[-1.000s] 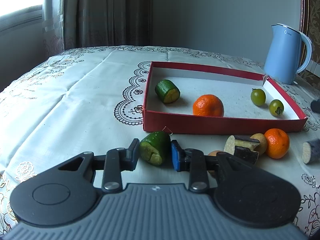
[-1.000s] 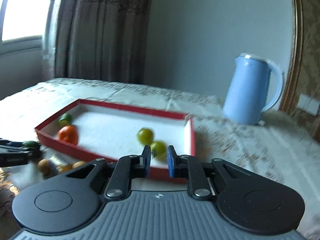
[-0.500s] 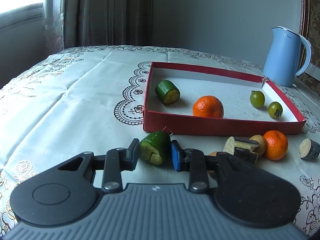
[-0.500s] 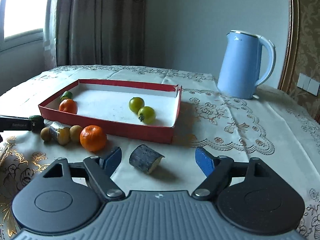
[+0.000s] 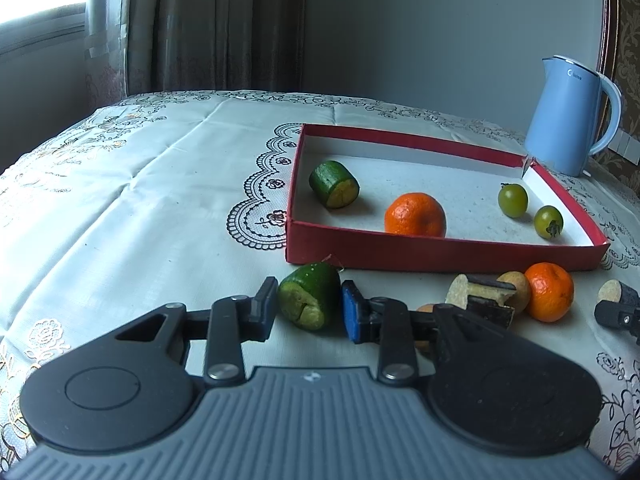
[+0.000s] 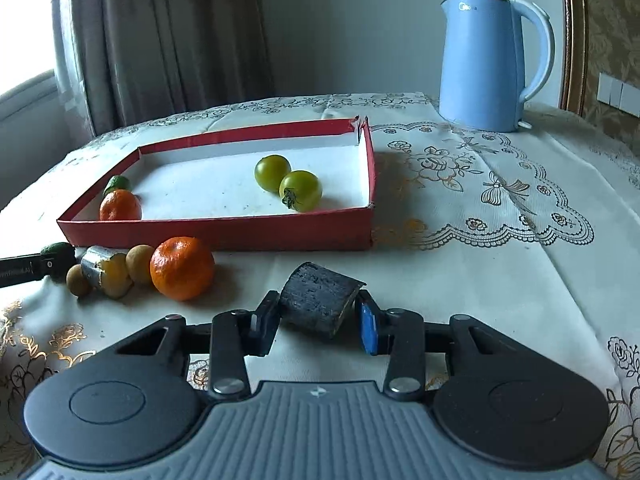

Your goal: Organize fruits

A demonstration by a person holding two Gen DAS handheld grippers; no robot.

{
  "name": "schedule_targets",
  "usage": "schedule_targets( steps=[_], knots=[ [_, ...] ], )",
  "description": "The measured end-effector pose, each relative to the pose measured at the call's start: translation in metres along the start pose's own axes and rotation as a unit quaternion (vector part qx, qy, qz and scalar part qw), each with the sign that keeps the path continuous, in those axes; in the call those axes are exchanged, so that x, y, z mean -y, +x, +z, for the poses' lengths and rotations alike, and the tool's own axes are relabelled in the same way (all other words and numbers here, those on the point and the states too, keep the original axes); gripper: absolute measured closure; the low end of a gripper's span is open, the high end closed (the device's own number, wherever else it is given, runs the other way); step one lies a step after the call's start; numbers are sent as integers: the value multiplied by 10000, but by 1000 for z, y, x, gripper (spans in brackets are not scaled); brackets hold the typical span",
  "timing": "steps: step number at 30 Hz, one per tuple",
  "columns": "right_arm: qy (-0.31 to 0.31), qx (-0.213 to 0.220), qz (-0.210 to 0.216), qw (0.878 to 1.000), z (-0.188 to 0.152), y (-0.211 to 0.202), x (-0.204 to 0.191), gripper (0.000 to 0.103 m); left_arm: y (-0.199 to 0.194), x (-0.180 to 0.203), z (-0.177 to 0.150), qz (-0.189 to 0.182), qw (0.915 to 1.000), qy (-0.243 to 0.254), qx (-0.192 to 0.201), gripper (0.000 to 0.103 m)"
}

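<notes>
Cucumber chunk sits squarely between the left gripper jaws on the table, cut face toward the camera, long axis pointing ahead-left; jaws narrow, flanking it, contact unclear. Right gripper jaws bracket the dark chunk, long axis crosswise jaw to jaw, pads close at both ends, grip not confirmed. Red tray lies straight ahead of the left jaws, ahead-left of the right jaws.

Plain grey wall, brown curtains beside a bright window, embroidered white tablecloth, wall switches
</notes>
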State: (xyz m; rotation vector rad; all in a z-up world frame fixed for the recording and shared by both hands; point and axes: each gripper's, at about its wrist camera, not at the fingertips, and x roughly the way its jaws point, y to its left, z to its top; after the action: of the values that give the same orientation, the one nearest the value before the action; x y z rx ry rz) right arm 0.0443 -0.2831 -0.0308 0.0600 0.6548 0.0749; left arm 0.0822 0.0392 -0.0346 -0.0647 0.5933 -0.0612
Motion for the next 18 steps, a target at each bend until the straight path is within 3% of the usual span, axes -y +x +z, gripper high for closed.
schedule_targets(
  steps=[5, 12, 18],
  knots=[
    [-125, 233, 54, 9996, 9, -11, -4, 64, 0, -1, 0, -22, 10000, -19, 3, 73],
    [-618, 768, 225, 9949, 57, -7, -31, 64, 0, -3, 0, -78, 9999, -83, 12, 73],
    [-1040, 193, 220, 9941, 82, 56, -52, 64, 0, -4, 0, -91, 9999, -98, 16, 73]
  ],
)
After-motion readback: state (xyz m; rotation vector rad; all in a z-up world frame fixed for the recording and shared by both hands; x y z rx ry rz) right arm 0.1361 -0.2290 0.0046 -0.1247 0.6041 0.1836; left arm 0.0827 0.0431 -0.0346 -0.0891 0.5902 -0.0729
